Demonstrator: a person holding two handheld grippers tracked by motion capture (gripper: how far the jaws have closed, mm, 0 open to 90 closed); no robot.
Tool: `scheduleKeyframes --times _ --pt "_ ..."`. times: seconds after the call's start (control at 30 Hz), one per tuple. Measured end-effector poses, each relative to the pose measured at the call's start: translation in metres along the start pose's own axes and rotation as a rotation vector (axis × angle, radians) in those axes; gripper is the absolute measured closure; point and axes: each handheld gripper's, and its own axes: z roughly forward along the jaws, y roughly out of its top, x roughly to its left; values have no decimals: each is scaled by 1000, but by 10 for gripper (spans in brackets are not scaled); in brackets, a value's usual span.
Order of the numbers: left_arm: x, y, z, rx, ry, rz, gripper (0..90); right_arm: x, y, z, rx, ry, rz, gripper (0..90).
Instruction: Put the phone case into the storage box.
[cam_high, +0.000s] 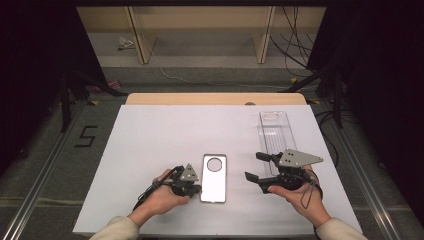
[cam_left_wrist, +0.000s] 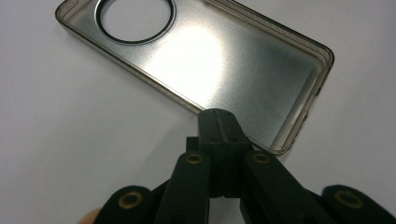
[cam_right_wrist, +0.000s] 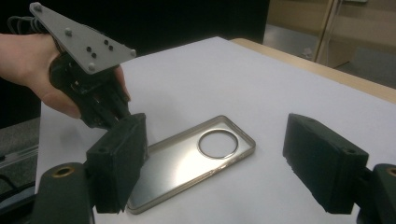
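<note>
A translucent smoky phone case (cam_high: 214, 182) with a round camera hole lies open side up on the white table, near the front. My left gripper (cam_high: 194, 189) sits just left of it, shut. In the left gripper view its closed tips (cam_left_wrist: 219, 125) rest at the long rim of the case (cam_left_wrist: 224, 60); whether they pinch the rim I cannot tell. My right gripper (cam_high: 256, 166) is to the right of the case, open, jaws pointing left with nothing between them. In the right gripper view the case (cam_right_wrist: 187, 168) lies ahead between the wide jaws, with the left gripper (cam_right_wrist: 108, 116) at its far side.
A clear plastic box (cam_high: 276, 131) lies at the back right, just beyond my right gripper. The white sheet (cam_high: 160, 140) covers the table, with a wooden strip along the far edge. Cables and frame legs stand on the floor beyond.
</note>
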Motion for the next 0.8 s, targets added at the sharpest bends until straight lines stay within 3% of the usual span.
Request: scheduleKeyframes --times 0.27,0.47,0.57,0.8 --pt "1 -1 0 4 4 5 897 1 0 0 2 1 -3 228" --pt "4 0 -8 -36 3 -20 830 1 0 0 4 3 -5 228" --pt "5 0 -16 -70 5 -28 758 1 0 0 3 4 -5 226" --pt "9 -3 -40 -200 37 -82 412 1 0 1 8 13 -8 222"
